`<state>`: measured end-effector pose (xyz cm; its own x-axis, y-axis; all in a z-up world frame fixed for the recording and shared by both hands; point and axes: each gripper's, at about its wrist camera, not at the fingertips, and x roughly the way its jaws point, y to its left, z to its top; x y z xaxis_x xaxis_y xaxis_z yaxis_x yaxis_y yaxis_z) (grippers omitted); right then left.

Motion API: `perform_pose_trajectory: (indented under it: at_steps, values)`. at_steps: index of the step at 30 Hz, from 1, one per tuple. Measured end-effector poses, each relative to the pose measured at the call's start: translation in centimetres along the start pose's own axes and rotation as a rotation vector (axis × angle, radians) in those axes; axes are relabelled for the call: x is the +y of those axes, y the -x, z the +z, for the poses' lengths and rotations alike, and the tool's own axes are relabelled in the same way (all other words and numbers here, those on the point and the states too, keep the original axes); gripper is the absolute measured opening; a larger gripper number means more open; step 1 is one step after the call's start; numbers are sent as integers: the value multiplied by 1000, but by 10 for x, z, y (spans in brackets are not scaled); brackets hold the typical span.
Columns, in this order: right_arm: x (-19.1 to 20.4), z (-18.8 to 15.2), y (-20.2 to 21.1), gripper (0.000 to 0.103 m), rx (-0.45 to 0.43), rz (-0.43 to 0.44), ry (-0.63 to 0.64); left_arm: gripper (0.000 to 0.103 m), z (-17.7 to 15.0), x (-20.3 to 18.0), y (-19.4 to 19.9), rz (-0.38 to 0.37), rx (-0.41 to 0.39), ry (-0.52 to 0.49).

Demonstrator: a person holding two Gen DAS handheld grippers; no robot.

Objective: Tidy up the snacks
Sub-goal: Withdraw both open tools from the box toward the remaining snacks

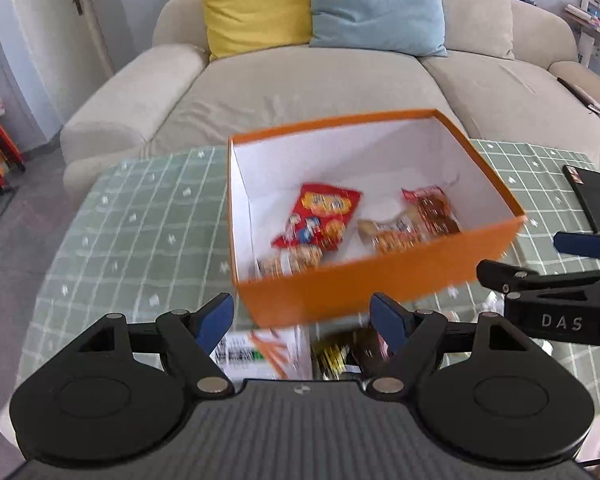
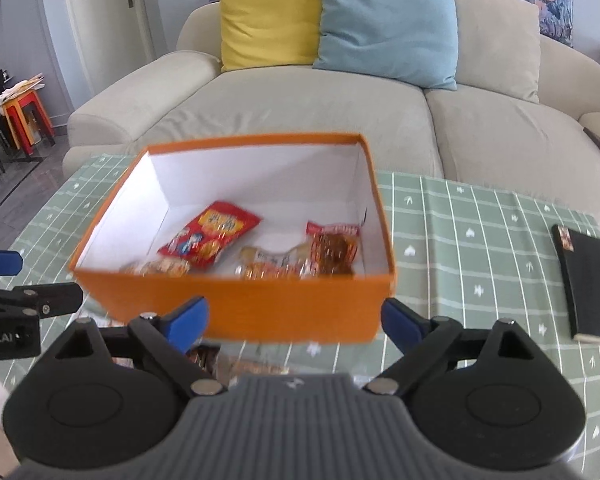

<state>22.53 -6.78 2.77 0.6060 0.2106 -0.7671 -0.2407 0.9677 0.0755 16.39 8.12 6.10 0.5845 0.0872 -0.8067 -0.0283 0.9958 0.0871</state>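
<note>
An orange box (image 1: 380,276) (image 2: 236,312) with white inner walls stands on the green checked tablecloth. Inside lie a red snack bag (image 1: 320,216) (image 2: 210,234), a brown-red packet (image 1: 434,210) (image 2: 334,248) and several small wrapped snacks (image 1: 384,234) (image 2: 260,264). My left gripper (image 1: 306,322) hangs open in front of the box's near wall, nothing between its fingers. Below it on the table lie a white snack pack (image 1: 260,354) and a dark gold-printed packet (image 1: 348,354). My right gripper (image 2: 296,322) is open just before the box; it shows at the right edge of the left wrist view (image 1: 540,256).
A black notebook (image 2: 586,284) (image 1: 592,196) lies on the tablecloth (image 2: 460,240) right of the box. A beige sofa (image 2: 300,112) with a yellow cushion (image 2: 268,12) and a blue cushion (image 2: 388,24) stands right behind the table. Red and yellow stools (image 2: 24,116) stand at far left.
</note>
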Motion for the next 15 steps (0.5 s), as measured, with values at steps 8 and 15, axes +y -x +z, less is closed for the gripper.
perform_pose_trajectory:
  at_steps: [8, 15]
  values:
    - [7, -59, 14, 91, 23, -10, 16, 91, -50, -1, 8, -26, -14, 27]
    - [2, -107, 28, 91, -20, -30, 45, 91, -94, 4, 6, -36, -30, 74]
